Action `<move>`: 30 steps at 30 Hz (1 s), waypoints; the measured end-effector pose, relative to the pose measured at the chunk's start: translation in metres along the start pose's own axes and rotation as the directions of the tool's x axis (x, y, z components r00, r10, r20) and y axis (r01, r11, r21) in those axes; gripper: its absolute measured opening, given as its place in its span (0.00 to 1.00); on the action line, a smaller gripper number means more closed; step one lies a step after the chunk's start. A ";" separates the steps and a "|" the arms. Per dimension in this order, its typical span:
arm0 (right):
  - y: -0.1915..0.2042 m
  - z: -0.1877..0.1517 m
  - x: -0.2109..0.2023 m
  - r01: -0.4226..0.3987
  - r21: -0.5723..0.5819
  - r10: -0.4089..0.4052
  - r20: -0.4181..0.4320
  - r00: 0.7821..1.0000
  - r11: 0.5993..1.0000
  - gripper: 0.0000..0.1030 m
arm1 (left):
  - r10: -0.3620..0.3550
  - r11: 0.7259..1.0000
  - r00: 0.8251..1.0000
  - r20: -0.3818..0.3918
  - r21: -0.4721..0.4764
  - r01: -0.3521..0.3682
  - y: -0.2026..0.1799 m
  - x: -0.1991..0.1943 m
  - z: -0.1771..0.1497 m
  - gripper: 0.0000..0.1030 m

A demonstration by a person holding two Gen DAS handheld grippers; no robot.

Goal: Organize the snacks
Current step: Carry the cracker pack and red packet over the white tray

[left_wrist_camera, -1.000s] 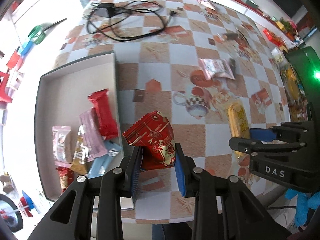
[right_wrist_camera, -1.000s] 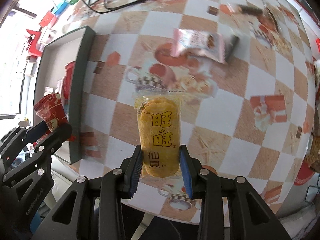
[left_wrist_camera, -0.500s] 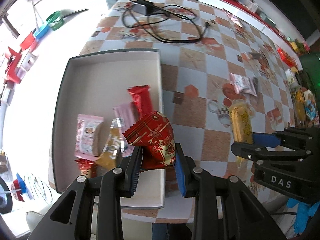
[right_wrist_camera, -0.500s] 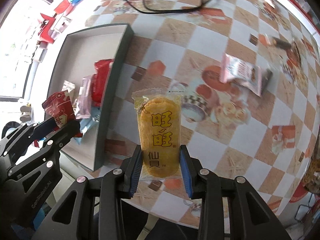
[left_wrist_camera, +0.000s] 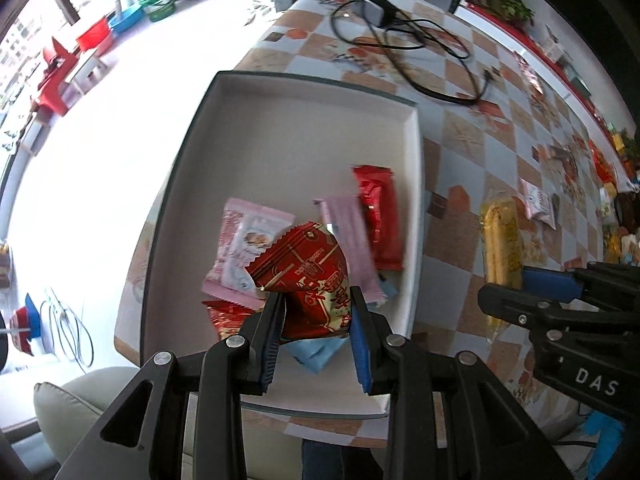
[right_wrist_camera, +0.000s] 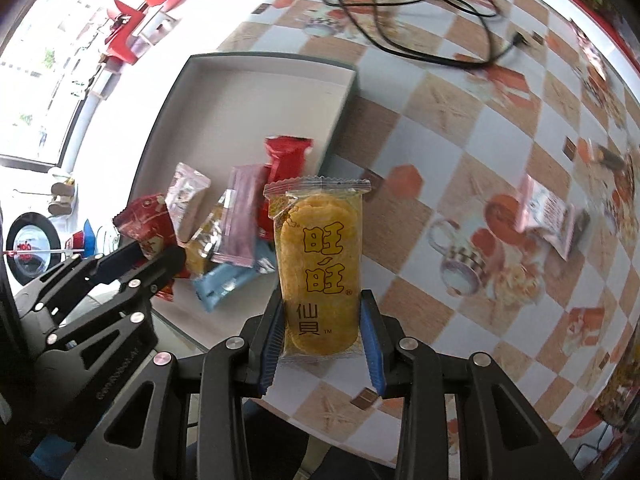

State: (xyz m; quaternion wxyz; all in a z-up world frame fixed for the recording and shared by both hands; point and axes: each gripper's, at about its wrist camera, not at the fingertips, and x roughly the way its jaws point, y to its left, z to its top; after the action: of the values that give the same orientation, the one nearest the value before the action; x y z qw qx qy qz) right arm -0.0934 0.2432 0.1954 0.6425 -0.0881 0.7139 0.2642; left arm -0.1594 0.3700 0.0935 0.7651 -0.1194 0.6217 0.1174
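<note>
Since a second ago both my hands have carried across the desk [left_wrist_camera: 460, 168] toward the box [left_wrist_camera: 304, 136]: it sat at the left edge of the left view then and now fills the centre. My left tongs [left_wrist_camera: 316, 322] now hang over the box's lower part, above the snacks already lying there, so I judge this packet ready for release. My right tongs [right_wrist_camera: 322, 322] are close behind; in the right view their packet overlaps the box's right wall, not yet clearly inside.

Left tongs: narrowly spread, pinching the red packet [left_wrist_camera: 308, 280] by its lower end.

Right tongs: narrowly spread, pinching the yellow cracker pack [right_wrist_camera: 318, 264] by its bottom, pack upright.

One pink packet [right_wrist_camera: 546, 216] remains loose on the desk at right of the right view
</note>
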 end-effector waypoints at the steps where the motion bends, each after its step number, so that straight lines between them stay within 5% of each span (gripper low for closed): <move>1: 0.004 0.002 0.001 -0.001 -0.004 0.001 0.000 1.000 1.000 0.36 | 0.002 1.000 1.000 0.000 -0.006 -0.002 0.003 0.000 0.000 0.33; 30: 0.058 0.053 0.049 -0.041 -0.012 0.040 -0.077 0.996 0.999 0.36 | 0.035 0.998 0.995 -0.094 -0.040 -0.039 0.044 0.037 0.003 0.33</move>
State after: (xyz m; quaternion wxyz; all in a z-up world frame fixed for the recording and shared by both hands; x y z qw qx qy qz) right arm -0.0823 0.3284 0.1611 0.6085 -0.0881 0.7378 0.2786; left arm -0.1635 0.4142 0.0562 0.7302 -0.1291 0.6565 0.1387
